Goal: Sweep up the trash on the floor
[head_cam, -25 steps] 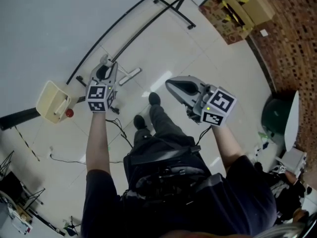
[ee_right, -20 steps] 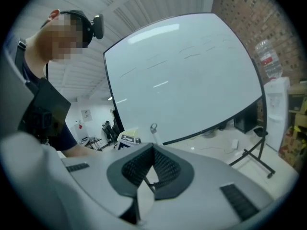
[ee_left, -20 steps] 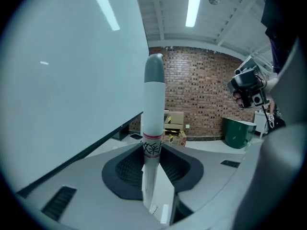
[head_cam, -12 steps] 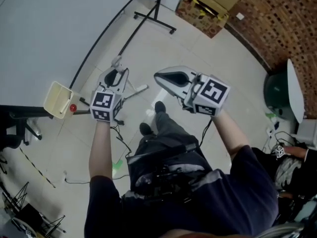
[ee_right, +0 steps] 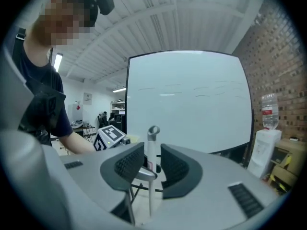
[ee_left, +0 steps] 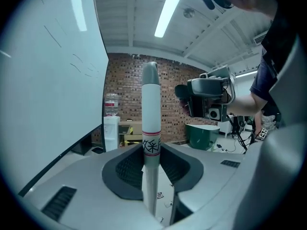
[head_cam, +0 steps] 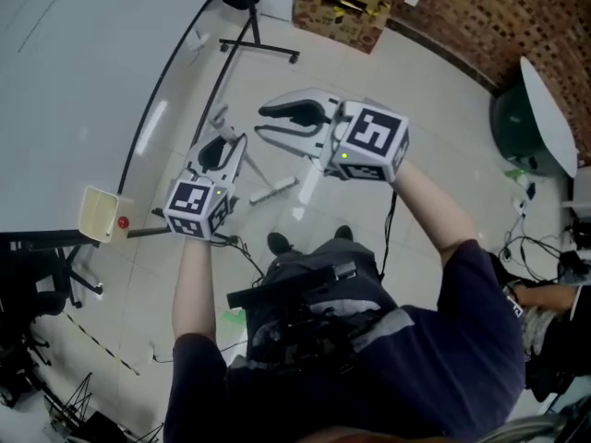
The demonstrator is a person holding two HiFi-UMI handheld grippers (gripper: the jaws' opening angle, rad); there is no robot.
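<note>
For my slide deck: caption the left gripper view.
Left gripper clamped on an upright white handle, brick wall and green bin beyond.

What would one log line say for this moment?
left tongs: shut on white handle | right tongs: just opening, nothing between | dustpan: beside whiteboard

Handle (ee_left: 151, 123) white, grey-capped, red band; dustpan (head_cam: 97, 212) cream; brick wall (head_cam: 531, 12) red-brown; bin (ee_left: 204, 135) green.
</note>
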